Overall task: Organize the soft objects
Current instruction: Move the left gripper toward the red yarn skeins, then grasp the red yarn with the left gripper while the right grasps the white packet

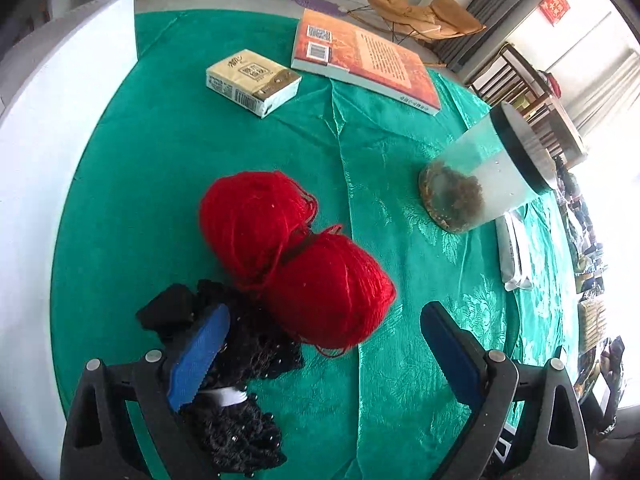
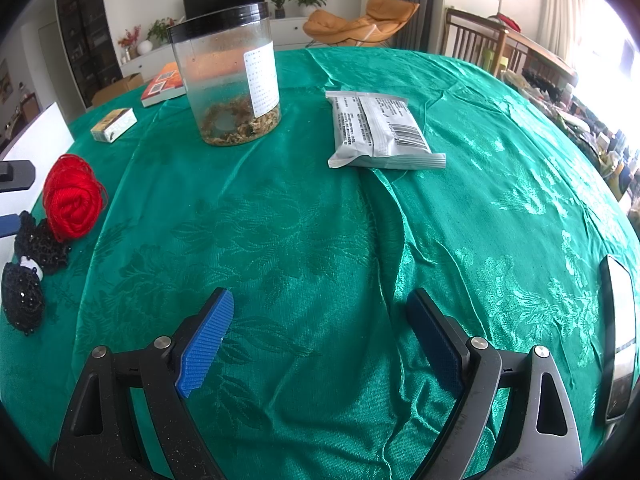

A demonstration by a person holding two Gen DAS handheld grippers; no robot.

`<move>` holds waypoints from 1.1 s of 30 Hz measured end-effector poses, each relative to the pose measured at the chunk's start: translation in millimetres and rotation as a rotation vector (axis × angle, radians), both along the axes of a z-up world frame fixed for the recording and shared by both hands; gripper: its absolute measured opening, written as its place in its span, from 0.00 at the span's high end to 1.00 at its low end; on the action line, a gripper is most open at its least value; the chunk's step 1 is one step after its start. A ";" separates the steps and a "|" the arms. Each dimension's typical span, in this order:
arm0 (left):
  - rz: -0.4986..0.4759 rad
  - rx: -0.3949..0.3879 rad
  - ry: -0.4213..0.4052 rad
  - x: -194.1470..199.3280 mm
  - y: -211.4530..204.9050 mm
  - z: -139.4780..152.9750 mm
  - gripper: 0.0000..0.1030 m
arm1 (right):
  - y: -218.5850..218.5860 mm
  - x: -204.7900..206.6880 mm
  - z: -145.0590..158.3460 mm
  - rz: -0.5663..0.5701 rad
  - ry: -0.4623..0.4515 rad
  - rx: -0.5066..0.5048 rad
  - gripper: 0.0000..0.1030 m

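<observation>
Jaws gape, ribbed blue; fuzzy red yarn [image 1: 296, 260] touches black netting [image 1: 240, 360].

You get bright daylight from the blown-out windows [image 2: 624, 60] at right; glare sheens the green cloth [image 2: 520, 200]. Strong fisheye bending, dark vignetted corners, focus sharp.

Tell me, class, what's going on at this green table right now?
A person holds a gripper in each hand over a green tablecloth. The left gripper is open above the red yarn and the black beaded netting, gripping neither. The right gripper is open and empty over bare cloth. A lidded jar, a grey packet, a tissue pack and a book lie farther off.
</observation>
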State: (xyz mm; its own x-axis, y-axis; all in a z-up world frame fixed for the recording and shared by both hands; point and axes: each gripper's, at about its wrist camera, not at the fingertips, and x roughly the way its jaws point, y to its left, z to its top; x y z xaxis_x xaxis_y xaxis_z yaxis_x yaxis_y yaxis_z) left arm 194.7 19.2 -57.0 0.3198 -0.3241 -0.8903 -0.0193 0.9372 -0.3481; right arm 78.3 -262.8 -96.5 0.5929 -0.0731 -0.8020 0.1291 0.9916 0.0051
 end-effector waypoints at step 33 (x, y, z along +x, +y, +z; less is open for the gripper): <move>-0.067 0.021 -0.139 56.8 -31.1 16.0 0.54 | -59.5 -5.1 40.5 -0.121 -0.194 0.291 0.11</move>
